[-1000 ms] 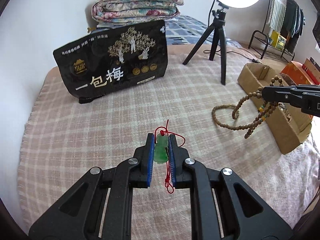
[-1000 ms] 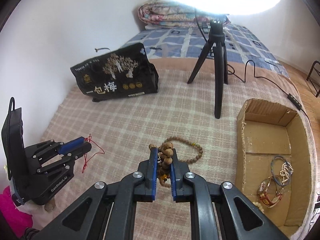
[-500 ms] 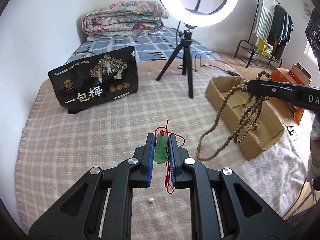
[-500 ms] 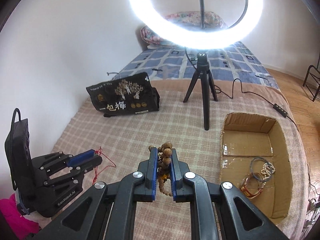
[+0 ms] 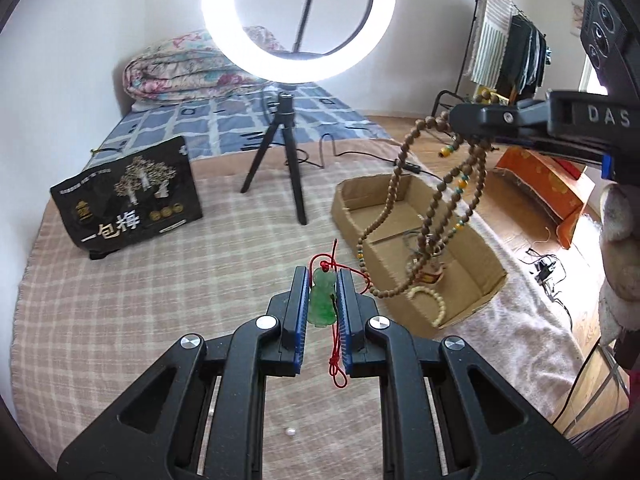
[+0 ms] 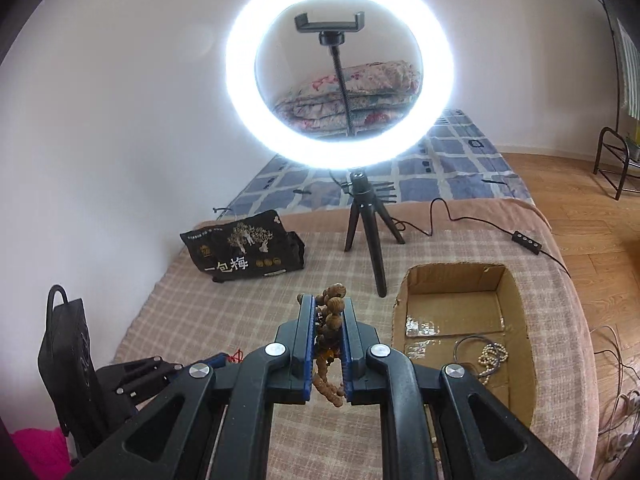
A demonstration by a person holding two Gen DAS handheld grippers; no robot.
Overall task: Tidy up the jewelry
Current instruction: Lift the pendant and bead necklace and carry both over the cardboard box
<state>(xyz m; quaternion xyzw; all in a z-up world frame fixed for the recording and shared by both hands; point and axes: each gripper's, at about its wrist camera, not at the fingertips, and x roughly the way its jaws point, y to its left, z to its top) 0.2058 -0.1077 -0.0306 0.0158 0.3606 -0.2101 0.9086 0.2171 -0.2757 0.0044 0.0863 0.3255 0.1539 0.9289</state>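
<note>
My left gripper [image 5: 322, 280] is shut on a green jade pendant [image 5: 321, 300] with a red cord [image 5: 335, 356], held above the checked blanket. My right gripper [image 6: 327, 306] is shut on a wooden bead necklace [image 6: 331, 336]. In the left wrist view the necklace [image 5: 434, 216] hangs in long loops from the right gripper [image 5: 460, 118], high over the cardboard box [image 5: 490, 270]. In the right wrist view the box [image 6: 516, 384] lies to the right and holds a pearl bracelet [image 6: 494, 354] and other pieces.
A ring light on a black tripod [image 5: 294, 184] stands behind the box. A black snack bag [image 5: 128, 200] stands at the back left. A loose pearl [image 5: 289, 433] lies on the blanket [image 5: 120, 320]. A cable with a controller [image 6: 527, 242] runs past the box.
Both grippers have risen. The right gripper lifted the bead necklace off the blanket and carried it over the box. The left gripper keeps its hold on the pendant.
</note>
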